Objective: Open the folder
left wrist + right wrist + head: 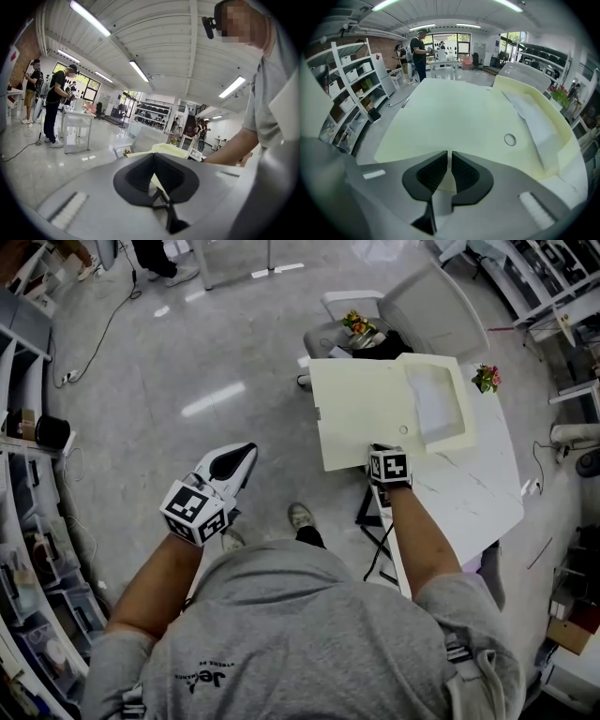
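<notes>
A pale yellow folder (366, 413) lies open on the white table (478, 498), its cover spread flat and jutting past the table's left edge. White sheets (436, 399) sit in its right half, and a round snap (509, 139) shows on the cover. My right gripper (382, 454) is at the cover's near edge, pointing steeply down. In the right gripper view the right gripper (450, 161) is shut on the cover's thin edge. My left gripper (236, 461) hangs over the floor left of the table, well clear of the folder. The left gripper (153, 161) is shut on nothing.
A grey chair (422, 301) stands behind the table with flowers (357, 324) beside it, and more flowers (487, 378) sit at the table's far right. Shelving (28, 521) lines the left wall. People stand at a far table (77, 117).
</notes>
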A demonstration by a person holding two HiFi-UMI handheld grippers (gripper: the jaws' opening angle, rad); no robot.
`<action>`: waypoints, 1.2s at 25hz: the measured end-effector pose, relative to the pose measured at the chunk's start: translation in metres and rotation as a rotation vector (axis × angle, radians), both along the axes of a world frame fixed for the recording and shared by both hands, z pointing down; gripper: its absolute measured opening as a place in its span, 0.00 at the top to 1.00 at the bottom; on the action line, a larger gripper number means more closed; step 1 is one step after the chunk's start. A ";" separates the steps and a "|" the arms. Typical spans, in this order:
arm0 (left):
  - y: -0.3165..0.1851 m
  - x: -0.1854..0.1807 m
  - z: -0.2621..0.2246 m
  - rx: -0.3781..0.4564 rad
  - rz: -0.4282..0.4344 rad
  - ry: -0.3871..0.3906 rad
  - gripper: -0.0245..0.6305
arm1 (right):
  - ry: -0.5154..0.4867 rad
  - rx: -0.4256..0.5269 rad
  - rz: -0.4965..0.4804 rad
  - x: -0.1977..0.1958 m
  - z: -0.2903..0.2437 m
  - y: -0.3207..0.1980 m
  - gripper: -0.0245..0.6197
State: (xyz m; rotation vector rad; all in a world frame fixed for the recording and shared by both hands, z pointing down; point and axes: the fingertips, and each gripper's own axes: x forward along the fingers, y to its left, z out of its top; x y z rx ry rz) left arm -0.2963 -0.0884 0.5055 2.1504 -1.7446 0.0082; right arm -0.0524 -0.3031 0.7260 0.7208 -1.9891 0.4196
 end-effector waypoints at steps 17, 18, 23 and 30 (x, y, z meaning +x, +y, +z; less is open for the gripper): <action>-0.006 -0.009 -0.006 0.008 -0.016 -0.013 0.88 | -0.012 -0.022 0.007 0.001 0.001 0.000 0.91; -0.006 -0.009 -0.006 0.009 -0.015 -0.013 0.88 | -0.013 -0.026 0.010 0.001 0.001 0.000 0.91; -0.006 -0.010 -0.007 0.011 -0.019 -0.010 0.88 | -0.005 -0.035 0.005 0.001 0.002 -0.001 0.91; -0.008 -0.011 -0.004 0.004 -0.021 -0.008 0.88 | -0.004 -0.037 0.006 0.000 0.003 -0.003 0.91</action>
